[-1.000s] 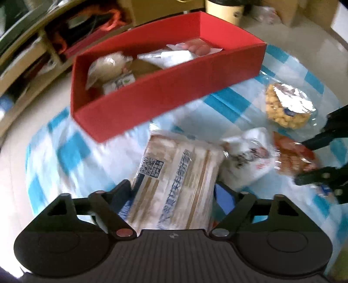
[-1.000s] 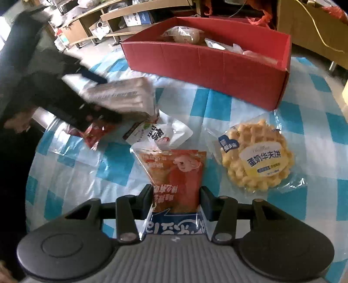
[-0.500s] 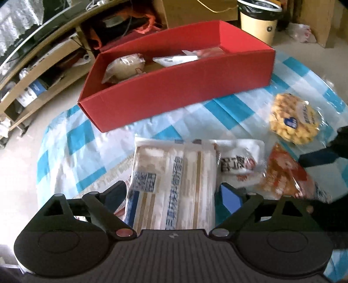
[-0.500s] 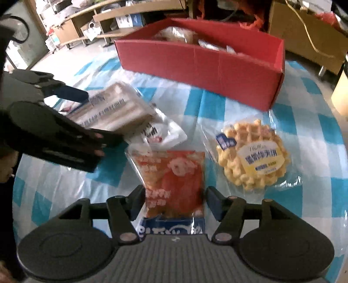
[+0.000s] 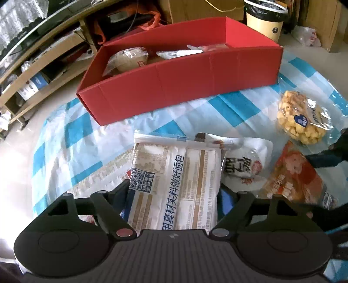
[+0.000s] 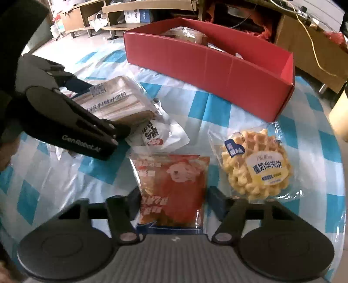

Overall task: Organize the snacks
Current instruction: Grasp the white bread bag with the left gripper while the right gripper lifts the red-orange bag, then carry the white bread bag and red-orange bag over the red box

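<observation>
Closing left claw [image 5: 174, 196] on bread pack [image 5: 174, 185], w/ right claw [image 6: 171, 196] closing round red pouch [image 6: 174, 187], both on table [image 6: 54, 185] short of red box [image 5: 184, 87]. Risking slip: slick film, pads maybe not biting yet.

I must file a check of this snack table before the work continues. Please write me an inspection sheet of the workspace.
Surface: blue and white checked cloth, wrinkled, under a clear plastic cover.
Job's things: red box already holds a few packets; bread pack, white pouch, red snack bag and waffle pack lie outside it.
Clutter: nothing seen on the cloth besides snacks.
Grippers: left claw closing, bread pack between its fingers; right claw closing, red snack bag between its fingers.
Cables: yellow cord over a cardboard carton behind the box.
Surroundings: wooden shelves, lined bin, cardboard cartons.
</observation>
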`<state>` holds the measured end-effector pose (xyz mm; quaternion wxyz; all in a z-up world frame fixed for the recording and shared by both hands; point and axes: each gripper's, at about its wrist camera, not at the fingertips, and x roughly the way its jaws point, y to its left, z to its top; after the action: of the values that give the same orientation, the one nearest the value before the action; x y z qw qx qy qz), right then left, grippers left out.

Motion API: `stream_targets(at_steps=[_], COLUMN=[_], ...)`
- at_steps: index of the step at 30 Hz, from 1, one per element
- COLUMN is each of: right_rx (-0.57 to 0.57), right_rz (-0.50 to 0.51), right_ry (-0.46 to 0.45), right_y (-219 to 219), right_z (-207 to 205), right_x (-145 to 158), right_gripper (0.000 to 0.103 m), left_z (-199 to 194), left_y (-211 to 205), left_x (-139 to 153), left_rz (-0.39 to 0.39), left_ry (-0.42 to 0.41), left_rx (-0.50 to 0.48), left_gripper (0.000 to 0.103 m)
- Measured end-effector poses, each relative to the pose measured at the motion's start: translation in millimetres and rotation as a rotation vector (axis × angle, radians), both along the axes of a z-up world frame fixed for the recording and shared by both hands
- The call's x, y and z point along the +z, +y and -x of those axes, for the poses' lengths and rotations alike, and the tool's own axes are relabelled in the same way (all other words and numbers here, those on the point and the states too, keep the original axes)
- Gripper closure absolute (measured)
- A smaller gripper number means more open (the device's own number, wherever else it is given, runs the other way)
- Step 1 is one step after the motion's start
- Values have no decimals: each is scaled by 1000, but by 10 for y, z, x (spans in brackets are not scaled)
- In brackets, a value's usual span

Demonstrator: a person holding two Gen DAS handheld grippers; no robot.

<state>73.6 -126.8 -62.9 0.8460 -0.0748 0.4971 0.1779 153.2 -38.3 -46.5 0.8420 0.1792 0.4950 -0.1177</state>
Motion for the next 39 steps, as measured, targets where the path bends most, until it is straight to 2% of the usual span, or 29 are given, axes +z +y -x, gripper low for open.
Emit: stream_targets(at_steps=[3, 12, 17, 20, 21, 22, 25, 26, 28, 33, 36, 38, 39], right_rx=[-15, -46, -22, -8, -4, -6, -13, -23, -40, -32, -32, -19, -17], right_rz=[-21, -15, 49, 64, 63, 52, 59, 49, 22, 40, 48, 49, 49], right_ry=[16, -30, -4, -22, -12, -14, -30, -26, -15, -9, 7, 0, -6], right_y=[-39, -55, 26, 59, 58, 57, 72, 55, -2, 28, 37, 59, 71], right_z=[33, 369, 469, 524, 525, 537, 567, 564, 546, 545, 535, 580, 609], right_x=[25, 191, 7, -37, -47, -58, -87, -93, -116, -152, -135, -103, -73], right_gripper=[57, 57, 57, 54, 51, 43, 35, 34, 20, 11, 15, 29, 44], left_z=[126, 789, 1094, 1171, 1186, 1184, 1170, 1162, 1169, 1210, 1233, 1253, 1272], left_y=[14, 114, 114, 132, 135, 139, 179, 203, 231, 302, 281, 257, 240], left_x=[73, 235, 7, -134, -130, -124, -160, -171, -179, -220, -202, -164, -153], left_rz=[32, 122, 69, 50, 46, 45, 46, 53, 69, 87, 90, 96, 93], left_ry=[10, 37, 80, 101, 88, 82, 85, 91, 103, 103, 100, 101, 98], left_rx=[8, 69, 110, 119, 116, 115, 142, 154, 160, 185, 177, 169, 165], left_gripper=[23, 24, 24, 21, 20, 20, 8, 7, 6, 2, 8, 19, 21])
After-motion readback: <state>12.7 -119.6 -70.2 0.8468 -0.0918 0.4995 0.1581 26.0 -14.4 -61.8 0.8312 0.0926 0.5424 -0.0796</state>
